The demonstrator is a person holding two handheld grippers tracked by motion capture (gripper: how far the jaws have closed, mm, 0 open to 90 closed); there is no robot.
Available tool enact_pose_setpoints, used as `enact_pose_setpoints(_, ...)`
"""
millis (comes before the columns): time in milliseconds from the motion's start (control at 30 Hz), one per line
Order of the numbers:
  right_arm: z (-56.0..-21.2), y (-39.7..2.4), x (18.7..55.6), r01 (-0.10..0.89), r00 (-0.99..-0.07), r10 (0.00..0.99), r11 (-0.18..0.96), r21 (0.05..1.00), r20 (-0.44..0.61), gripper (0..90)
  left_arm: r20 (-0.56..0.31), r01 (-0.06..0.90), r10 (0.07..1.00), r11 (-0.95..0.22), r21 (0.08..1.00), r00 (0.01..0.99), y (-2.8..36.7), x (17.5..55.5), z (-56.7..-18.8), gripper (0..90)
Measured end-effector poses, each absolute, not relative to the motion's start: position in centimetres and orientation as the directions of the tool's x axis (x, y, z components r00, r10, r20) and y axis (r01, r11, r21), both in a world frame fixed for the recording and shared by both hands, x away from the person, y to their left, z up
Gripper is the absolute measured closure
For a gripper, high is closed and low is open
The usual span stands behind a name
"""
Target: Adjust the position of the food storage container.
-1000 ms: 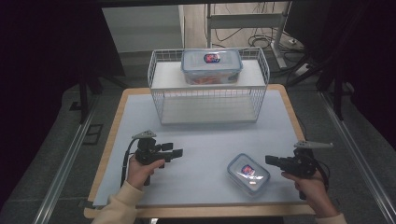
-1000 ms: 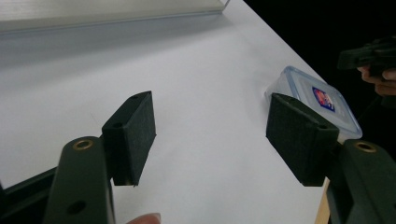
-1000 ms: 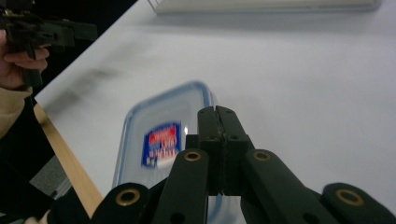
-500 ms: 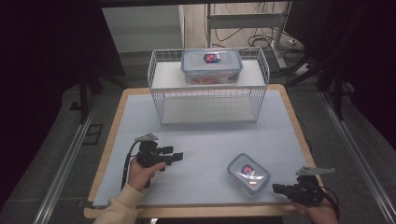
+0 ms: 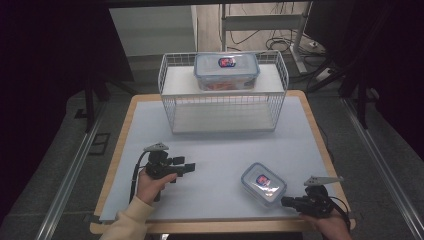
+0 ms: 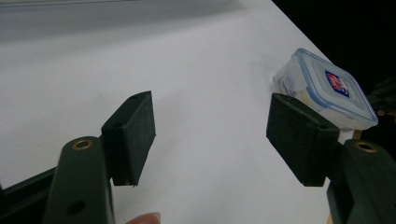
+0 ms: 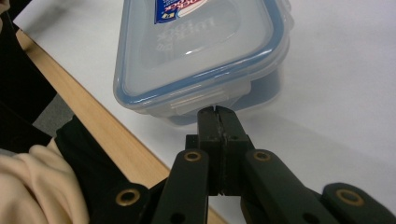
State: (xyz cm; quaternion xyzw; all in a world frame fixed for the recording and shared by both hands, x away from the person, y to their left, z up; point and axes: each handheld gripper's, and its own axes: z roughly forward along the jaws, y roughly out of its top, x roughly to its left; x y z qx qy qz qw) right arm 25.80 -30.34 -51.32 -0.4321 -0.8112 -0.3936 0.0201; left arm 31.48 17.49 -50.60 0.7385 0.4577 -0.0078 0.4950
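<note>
From the high view, the right gripper has dropped toward the near table edge since a second ago and now points at the small box on the white mat, its tip just beside the box's near end; I judge it is lining up to nudge or unclip it. The left gripper has stayed put. A larger box sits on the wire rack.

In the left gripper view, the jaws stand wide, nothing between; the small box lies beyond.

In the right gripper view, the jaws are pressed together at the latch of the small box. Raised lettering on the lid is too faint to read surely; the blue-and-red label is illegible.
</note>
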Motion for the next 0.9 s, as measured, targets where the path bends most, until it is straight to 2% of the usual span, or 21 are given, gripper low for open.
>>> enact_pose_setpoints(367,-51.4,-28.4,29.4,0.722,-0.608,0.705,0.299,0.624,0.366,89.5,-0.465,0.687,0.671,-0.09,0.721,0.577,17.4,31.5,-50.7,32.3)
enact_pose_setpoints(900,-51.4,-22.0,34.3,0.68,-0.661,0.68,0.364,0.637,0.317,89.5,-0.466,0.692,0.681,-0.083,0.717,0.565,17.9,31.6,-50.9,32.6)
